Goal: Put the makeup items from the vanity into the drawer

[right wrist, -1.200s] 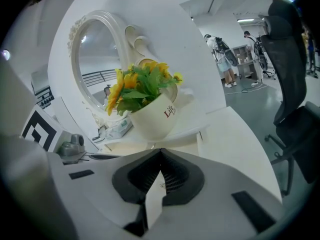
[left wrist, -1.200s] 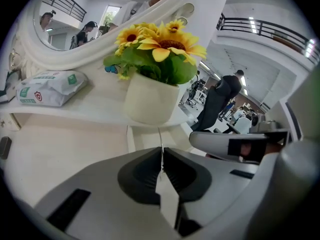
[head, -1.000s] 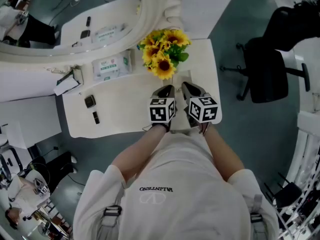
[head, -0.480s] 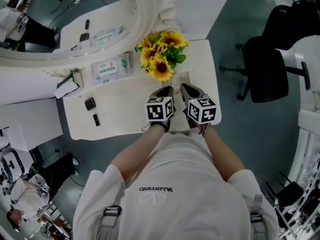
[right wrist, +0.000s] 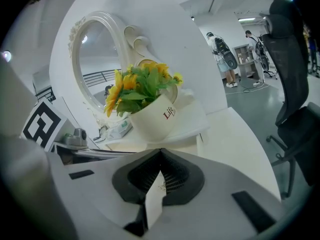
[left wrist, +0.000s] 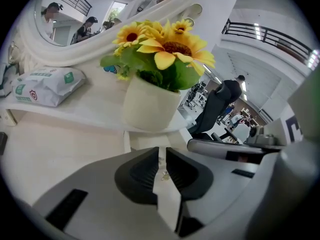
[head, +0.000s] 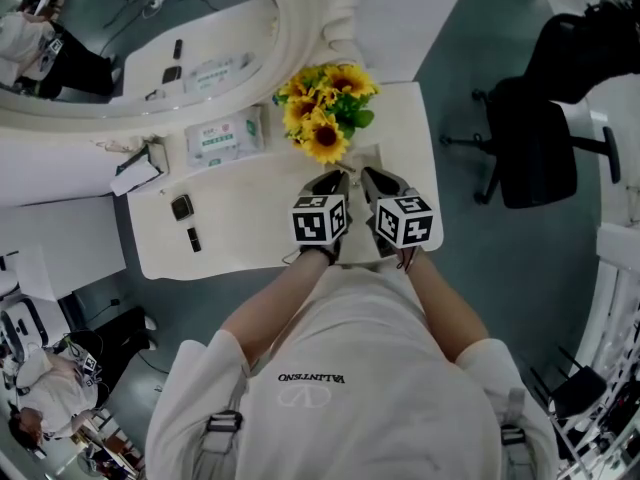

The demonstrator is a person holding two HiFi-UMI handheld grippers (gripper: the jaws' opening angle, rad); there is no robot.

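Square dark compact [head: 180,205] and slim dark stick [head: 192,236] lay flat on desk [head: 250,223], well left of right gripper [head: 374,179].

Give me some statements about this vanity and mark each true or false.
1. The sunflowers stand in a white pot. True.
2. The tissue pack lies to the person's right of the sunflowers. False: it lies to their left.
3. A black chair stands on the floor beside the vanity. True.
4. The two dark items lie in an open drawer. False: they lie on the vanity top, near its left end.
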